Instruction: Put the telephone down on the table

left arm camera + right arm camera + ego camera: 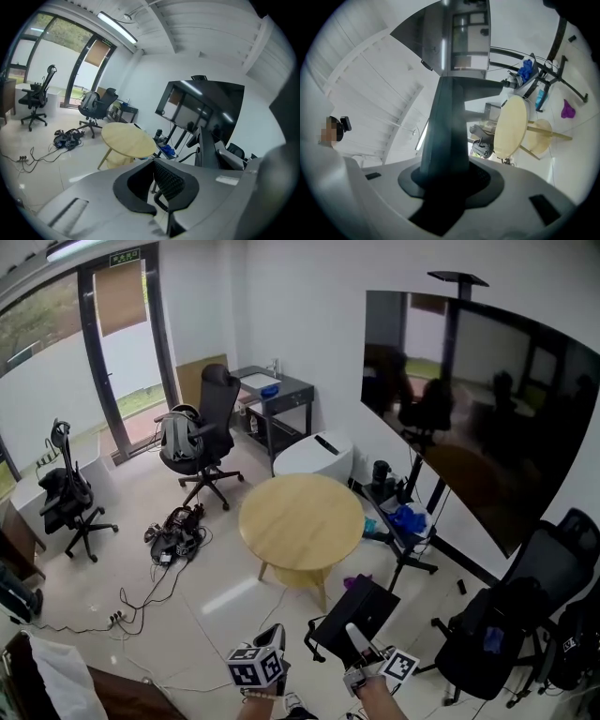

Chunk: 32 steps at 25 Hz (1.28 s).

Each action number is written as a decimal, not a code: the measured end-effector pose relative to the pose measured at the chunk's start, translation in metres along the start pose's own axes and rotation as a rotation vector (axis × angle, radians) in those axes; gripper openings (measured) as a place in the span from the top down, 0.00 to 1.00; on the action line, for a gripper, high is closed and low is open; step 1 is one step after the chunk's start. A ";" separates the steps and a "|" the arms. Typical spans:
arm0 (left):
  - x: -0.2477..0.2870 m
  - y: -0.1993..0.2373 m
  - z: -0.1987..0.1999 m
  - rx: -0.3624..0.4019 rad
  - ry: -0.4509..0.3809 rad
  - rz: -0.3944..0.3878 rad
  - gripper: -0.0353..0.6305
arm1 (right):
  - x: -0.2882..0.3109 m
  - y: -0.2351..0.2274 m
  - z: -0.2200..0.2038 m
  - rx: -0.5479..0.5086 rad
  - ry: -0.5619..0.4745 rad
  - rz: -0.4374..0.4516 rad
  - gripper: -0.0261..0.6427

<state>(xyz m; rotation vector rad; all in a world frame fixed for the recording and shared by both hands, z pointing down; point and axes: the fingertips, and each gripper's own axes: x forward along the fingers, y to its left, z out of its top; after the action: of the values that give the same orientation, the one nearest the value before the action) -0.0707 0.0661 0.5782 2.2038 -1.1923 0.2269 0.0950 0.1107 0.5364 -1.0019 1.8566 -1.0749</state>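
Note:
The telephone (361, 613) is a flat black slab held off the floor at the bottom of the head view, short of the round wooden table (300, 519). My right gripper (356, 636) is shut on its near end. In the right gripper view the telephone (445, 117) rises as a dark slab between the jaws, with the table (511, 123) beyond it. My left gripper (274, 641) hangs beside it on the left, jaws apart with nothing between them. In the left gripper view the table (127, 138) lies ahead and the dark telephone (205, 149) stands to the right.
A large dark screen (478, 399) on a stand fills the right wall, with clutter at its foot (405, 519). Office chairs stand at the left (70, 498), the back (204, 442) and the right (511, 624). Cables (173, 538) trail across the floor. A small desk (281, 395) stands behind.

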 end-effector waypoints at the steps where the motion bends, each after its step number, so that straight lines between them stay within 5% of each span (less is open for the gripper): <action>1: 0.004 0.004 0.005 0.001 0.000 -0.004 0.96 | 0.008 -0.003 0.001 -0.003 -0.002 -0.002 0.71; 16: 0.054 0.045 0.044 0.011 0.021 -0.011 0.96 | 0.082 -0.031 0.027 0.007 -0.041 -0.002 0.71; 32: 0.182 0.093 0.147 -0.028 -0.054 0.069 0.96 | 0.249 -0.101 0.103 0.024 0.107 0.068 0.71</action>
<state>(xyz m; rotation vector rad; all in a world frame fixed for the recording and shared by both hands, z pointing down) -0.0599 -0.1850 0.5782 2.1588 -1.2946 0.1784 0.1094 -0.1766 0.5364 -0.8763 1.9438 -1.1269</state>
